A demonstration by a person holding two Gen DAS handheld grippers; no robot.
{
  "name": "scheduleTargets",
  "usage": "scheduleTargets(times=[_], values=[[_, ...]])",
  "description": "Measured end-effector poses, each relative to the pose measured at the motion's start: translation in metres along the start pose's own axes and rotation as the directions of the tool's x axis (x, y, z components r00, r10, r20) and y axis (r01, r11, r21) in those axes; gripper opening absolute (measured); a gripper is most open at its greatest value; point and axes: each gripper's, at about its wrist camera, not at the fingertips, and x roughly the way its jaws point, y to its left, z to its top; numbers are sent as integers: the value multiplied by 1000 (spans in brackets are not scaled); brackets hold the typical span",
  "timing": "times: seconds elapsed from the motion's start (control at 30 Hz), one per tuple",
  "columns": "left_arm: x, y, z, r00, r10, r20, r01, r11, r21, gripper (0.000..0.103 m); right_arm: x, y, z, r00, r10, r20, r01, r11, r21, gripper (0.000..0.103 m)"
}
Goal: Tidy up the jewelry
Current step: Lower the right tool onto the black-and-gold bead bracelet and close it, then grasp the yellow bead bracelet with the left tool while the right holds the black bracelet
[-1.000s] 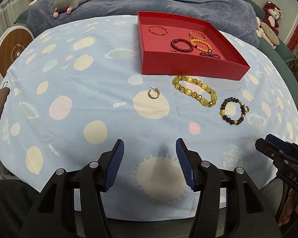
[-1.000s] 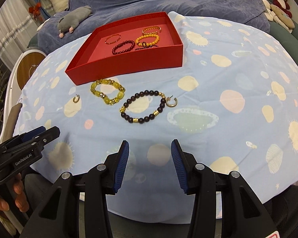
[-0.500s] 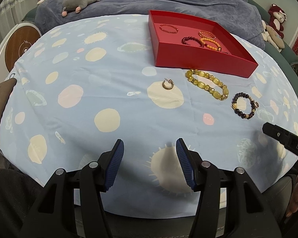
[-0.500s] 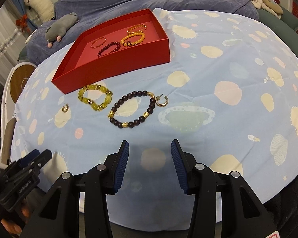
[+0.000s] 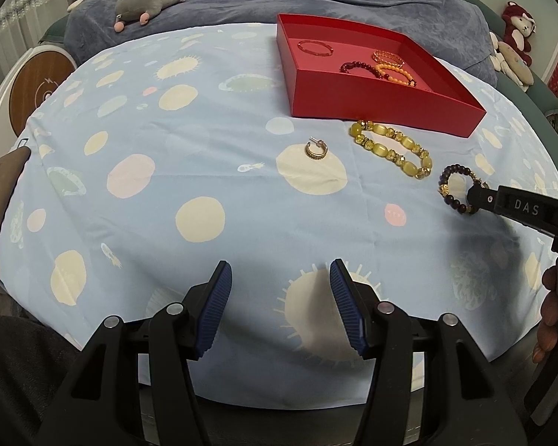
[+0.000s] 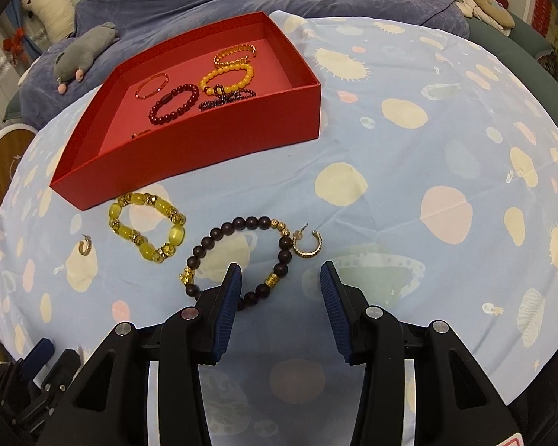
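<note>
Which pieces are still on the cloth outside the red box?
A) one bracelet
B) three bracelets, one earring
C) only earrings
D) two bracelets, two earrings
D: the yellow bracelet, the dark bead bracelet and two hoop earrings lie on the cloth in front of the red box.

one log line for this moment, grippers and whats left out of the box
left gripper open, idle | right gripper open over dark bracelet | outside red box: dark bracelet, yellow bracelet, two earrings

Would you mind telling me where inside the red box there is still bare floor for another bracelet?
In the red box, the near-left floor, between the dark red bracelet and the front wall, is mostly bare, except one small piece. The far-right half is crowded by the orange bracelet and its neighbours.
</note>
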Motion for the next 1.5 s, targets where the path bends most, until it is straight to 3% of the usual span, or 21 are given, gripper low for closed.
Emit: scheduleTargets(times=[0.43,0.73,1.17,1.37,1.5], values=[[0,-1,-1,1000,8,6,-8,1000,6,56,-18,-18,-31,999,34,-15,-35,998,-52,27],[-8,-7,7,1000,-5,14,5,1000,1,56,-31,-37,-56,996,81,-45,-84,994,-66,7],[23,-67,75,996,-91,-10,90,994,-56,56,-33,-45,-60,990,133,-44,-135,990,-48,7],[53,-87,94,998,-35,-46,33,998,-46,55,-32,-47,-60,987,152,-43,-154,987,-36,7],[63,-89,89,998,0,-60,-1,1000,-18,46,-32,-47,-60,987,153,-41,-154,987,-39,7]])
